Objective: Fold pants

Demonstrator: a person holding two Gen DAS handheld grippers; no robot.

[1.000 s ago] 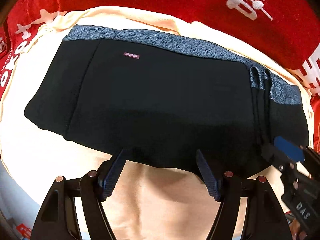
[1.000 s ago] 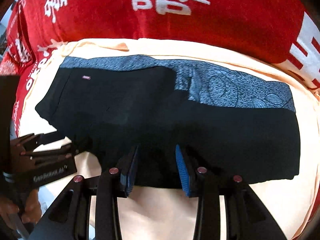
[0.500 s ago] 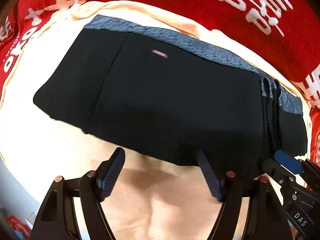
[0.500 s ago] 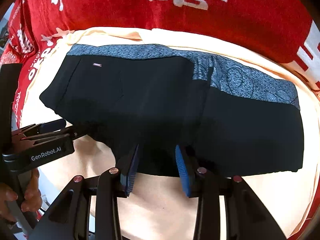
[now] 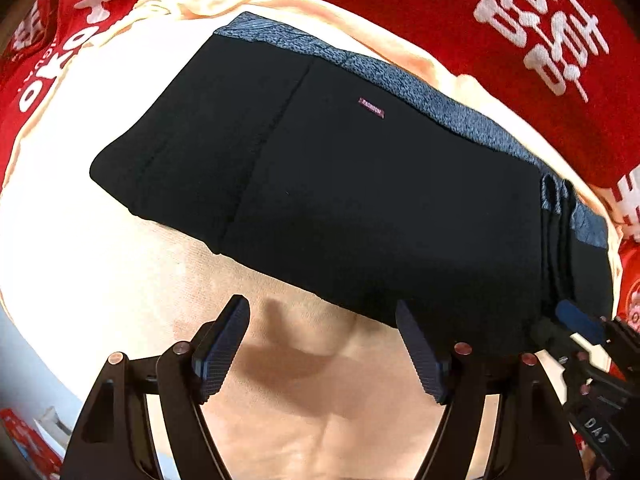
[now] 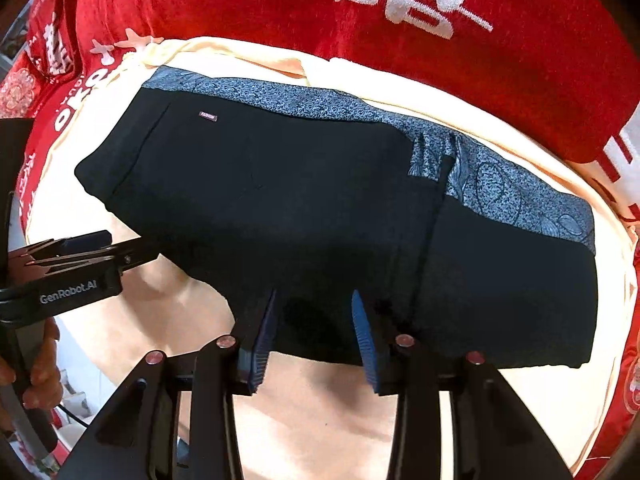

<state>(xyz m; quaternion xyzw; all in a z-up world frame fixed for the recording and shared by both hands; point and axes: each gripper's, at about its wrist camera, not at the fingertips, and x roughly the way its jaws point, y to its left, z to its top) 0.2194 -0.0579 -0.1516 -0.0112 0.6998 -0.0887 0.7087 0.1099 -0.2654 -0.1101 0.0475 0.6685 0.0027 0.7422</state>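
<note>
I see the pants (image 5: 360,200) lying flat as a black rectangle on a cream cloth (image 5: 80,260) that covers the desk, with a red printed cloth (image 6: 280,4) behind. The grey patterned waistband (image 6: 500,184) runs along the far edge, so the long axis runs left to right across both views, and the near hem faces me.

My left hand-held gripper (image 5: 322,344) hangs just short of that near edge with its jaws spread wide and nothing between them. Only bare cream cloth shows in the gap, though the right finger tip sits about level with the hem. My right hand-held gripper (image 6: 314,328) is further in: its blue pads (image 6: 366,336) overlap the near hem, with black fabric showing between them. The jaws are parted and not pinched down, so I judge it is not gripping.

The right one is therefore the nearer to a grasp, sitting near a vertical crease (image 6: 428,240) in the cloth. From the left view that same gripper shows at the right-hand end of the pants. The bundle looks already folded over at least once. I judge any further fold would carry one end across the long axis towards the other.
</note>
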